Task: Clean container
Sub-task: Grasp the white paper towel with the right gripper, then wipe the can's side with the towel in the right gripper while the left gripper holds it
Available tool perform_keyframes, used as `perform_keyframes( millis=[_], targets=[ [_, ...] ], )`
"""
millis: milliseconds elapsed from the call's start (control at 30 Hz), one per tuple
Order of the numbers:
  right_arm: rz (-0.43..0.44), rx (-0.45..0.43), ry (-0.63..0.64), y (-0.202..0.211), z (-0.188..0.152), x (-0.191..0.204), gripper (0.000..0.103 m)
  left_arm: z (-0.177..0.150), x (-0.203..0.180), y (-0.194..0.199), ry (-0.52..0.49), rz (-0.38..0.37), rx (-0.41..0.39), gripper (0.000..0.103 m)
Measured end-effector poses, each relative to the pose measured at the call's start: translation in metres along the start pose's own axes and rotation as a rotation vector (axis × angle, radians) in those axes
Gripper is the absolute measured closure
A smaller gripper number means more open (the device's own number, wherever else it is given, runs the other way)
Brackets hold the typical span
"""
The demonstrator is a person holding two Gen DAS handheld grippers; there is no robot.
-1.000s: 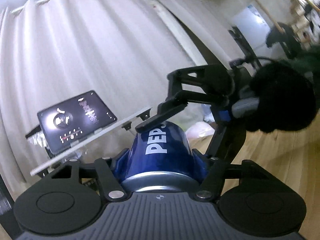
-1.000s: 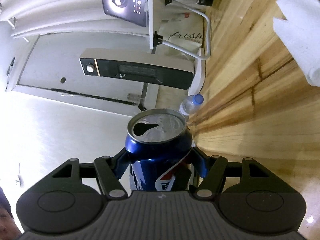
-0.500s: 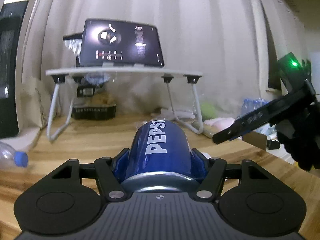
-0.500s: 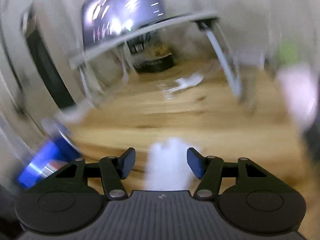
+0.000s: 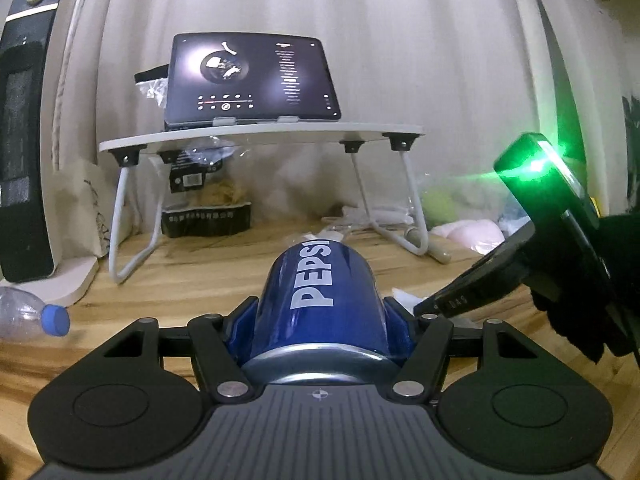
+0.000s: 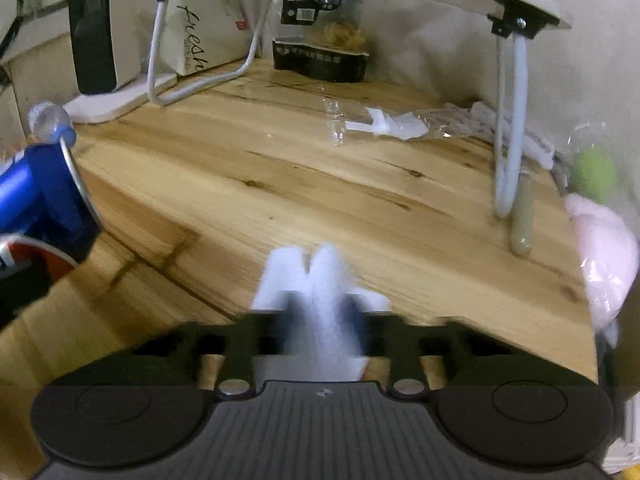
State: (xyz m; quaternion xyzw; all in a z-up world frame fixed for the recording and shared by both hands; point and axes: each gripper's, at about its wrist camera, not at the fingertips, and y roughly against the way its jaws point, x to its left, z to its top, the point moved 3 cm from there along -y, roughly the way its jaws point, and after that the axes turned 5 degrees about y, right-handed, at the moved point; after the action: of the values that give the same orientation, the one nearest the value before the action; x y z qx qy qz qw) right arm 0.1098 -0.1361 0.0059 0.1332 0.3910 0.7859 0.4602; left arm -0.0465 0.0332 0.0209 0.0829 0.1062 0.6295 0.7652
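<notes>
My left gripper (image 5: pixel 318 320) is shut on a blue Pepsi can (image 5: pixel 320 296), held lying along the fingers with its bottom toward the camera. The can also shows at the left edge of the right wrist view (image 6: pixel 40 196), its open top rim facing right. My right gripper (image 6: pixel 320 320) is shut on a white paper towel (image 6: pixel 316 292), blurred by motion, just above the wooden table (image 6: pixel 320 184). The right gripper's body shows at the right of the left wrist view (image 5: pixel 560 248) with a green light.
A white folding lap desk (image 5: pixel 260 138) with a tablet (image 5: pixel 252 80) stands at the back. A plastic bottle (image 5: pixel 28 316) lies at the left. A black heater (image 5: pixel 24 160), bags, plastic wrappers (image 6: pixel 400 124), a green ball (image 6: pixel 592 168) and a pink cloth (image 6: pixel 604 256) sit around.
A second ago both grippers held the can. My right gripper let it go, swung away to the paper towel and closed on it. My left gripper has levelled out, still holding the can.
</notes>
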Motion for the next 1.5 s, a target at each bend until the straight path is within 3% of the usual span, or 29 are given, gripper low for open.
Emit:
perform_keyframes(
  millis=[133,200,300,400,600,700,900,1000,1100,1267,1367,1500],
  targets=[
    [-0.003,-0.017,0.006,0.004,-0.004,-0.002,0.095,0.001,-0.001,-0.002,-0.005,-0.005,0.003,0.036],
    [0.022,-0.067,-0.019,0.017,-0.001,-0.003,0.095,0.002,0.000,-0.003,-0.002,-0.007,0.004,0.036],
    [0.199,-0.210,-0.095,0.067,0.020,0.002,0.095,0.002,0.000,-0.003,-0.004,-0.011,0.003,0.036],
    [0.340,-0.323,-0.085,0.111,0.042,0.019,0.095,0.003,-0.001,-0.002,-0.010,-0.022,-0.006,0.036],
    [0.385,-0.301,0.021,0.106,0.056,0.056,0.095,0.003,-0.002,0.002,-0.012,-0.027,-0.028,0.036],
    [0.377,-0.298,0.073,0.106,0.053,0.071,0.094,0.003,-0.002,0.005,-0.010,-0.018,-0.050,0.036],
    [0.464,-0.302,0.170,0.128,0.035,0.114,0.094,0.003,-0.003,0.007,-0.015,-0.020,-0.063,0.036],
    [0.429,-0.317,0.242,0.135,0.031,0.132,0.094,0.003,-0.004,0.009,-0.018,-0.021,-0.073,0.036],
    [0.295,-0.349,0.333,0.133,0.037,0.137,0.094,0.003,-0.005,0.009,-0.019,-0.018,-0.074,0.036],
    [0.199,-0.351,0.340,0.110,0.057,0.124,0.094,0.003,-0.004,0.010,-0.013,-0.017,-0.076,0.036],
    [0.208,-0.334,0.301,0.098,0.067,0.114,0.094,0.003,-0.003,0.011,-0.014,-0.013,-0.083,0.036],
    [0.314,-0.295,0.196,0.094,0.067,0.108,0.094,0.004,-0.001,0.010,-0.007,-0.016,-0.084,0.036]
  ],
)
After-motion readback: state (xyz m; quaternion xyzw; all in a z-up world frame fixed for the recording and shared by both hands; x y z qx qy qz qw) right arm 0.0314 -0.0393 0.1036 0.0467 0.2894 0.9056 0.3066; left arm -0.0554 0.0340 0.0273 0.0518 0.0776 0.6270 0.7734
